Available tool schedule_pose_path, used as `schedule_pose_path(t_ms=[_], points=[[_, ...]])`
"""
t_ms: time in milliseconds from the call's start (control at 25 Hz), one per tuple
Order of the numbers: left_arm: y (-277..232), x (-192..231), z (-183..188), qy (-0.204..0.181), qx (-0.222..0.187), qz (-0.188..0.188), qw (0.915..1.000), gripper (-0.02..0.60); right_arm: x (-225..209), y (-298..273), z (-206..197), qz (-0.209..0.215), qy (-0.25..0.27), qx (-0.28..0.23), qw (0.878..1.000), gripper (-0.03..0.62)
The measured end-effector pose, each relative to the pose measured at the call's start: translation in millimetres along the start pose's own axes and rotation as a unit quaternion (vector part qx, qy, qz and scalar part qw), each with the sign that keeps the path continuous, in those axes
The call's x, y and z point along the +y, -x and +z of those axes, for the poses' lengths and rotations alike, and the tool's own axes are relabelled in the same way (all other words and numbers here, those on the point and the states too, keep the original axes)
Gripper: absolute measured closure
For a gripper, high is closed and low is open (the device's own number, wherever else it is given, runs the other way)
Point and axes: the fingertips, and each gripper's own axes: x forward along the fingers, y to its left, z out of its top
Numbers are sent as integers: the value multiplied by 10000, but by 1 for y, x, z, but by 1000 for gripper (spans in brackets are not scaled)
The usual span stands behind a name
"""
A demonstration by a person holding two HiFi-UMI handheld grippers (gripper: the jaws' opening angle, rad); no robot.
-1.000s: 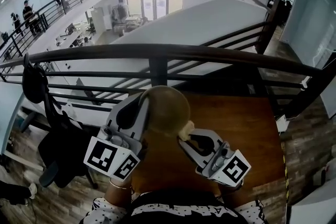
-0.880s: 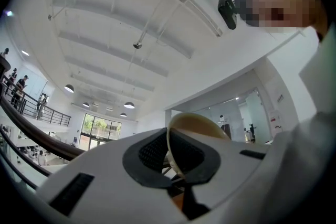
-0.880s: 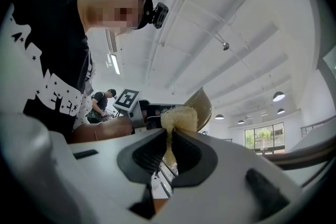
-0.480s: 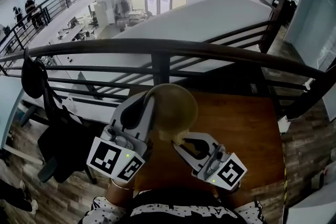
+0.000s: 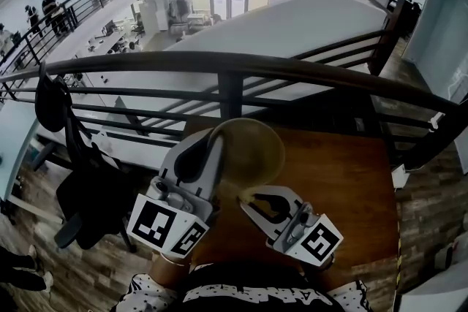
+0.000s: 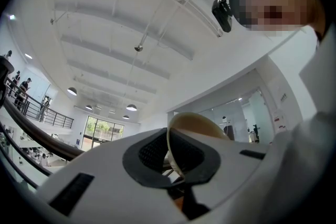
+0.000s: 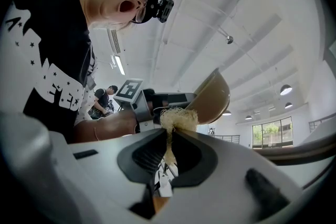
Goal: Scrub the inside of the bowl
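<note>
Left gripper: jaws drawn narrow, pinching the wall of the tan bowl at its 9 o'clock in the head view; bowl held tilted on edge over the wooden counter. Right gripper: jaws clamped on a pale fibrous scrubber; scrubber at the bowl's 6 o'clock edge, touching or just beside the rim; cannot tell which. Dark railing at 12 o'clock beyond the bowl.
</note>
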Motion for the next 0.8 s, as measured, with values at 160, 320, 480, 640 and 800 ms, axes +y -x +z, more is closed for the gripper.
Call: schedule_pose_path(t_ms=[160, 320, 480, 640, 800], points=[[-1, -9, 0, -42, -2, -36, 10000, 560, 4, -1, -2, 69, 38, 71, 9999, 549], [-3, -17, -1, -149, -6, -73, 9999, 560, 4, -2, -4, 73, -41, 76, 9999, 549], [-5, -28, -3, -204, 11, -144, 9997, 560, 5, 0, -4, 59, -73, 69, 9999, 549], [-7, -41, -8, -199, 66, -290, 9994, 560, 5, -1, -7, 46, -85, 125, 9999, 549], [-8, -52, -14, -296, 159, -432, 9985, 560, 1, -3, -9, -36, -289, 106, 9995, 549]])
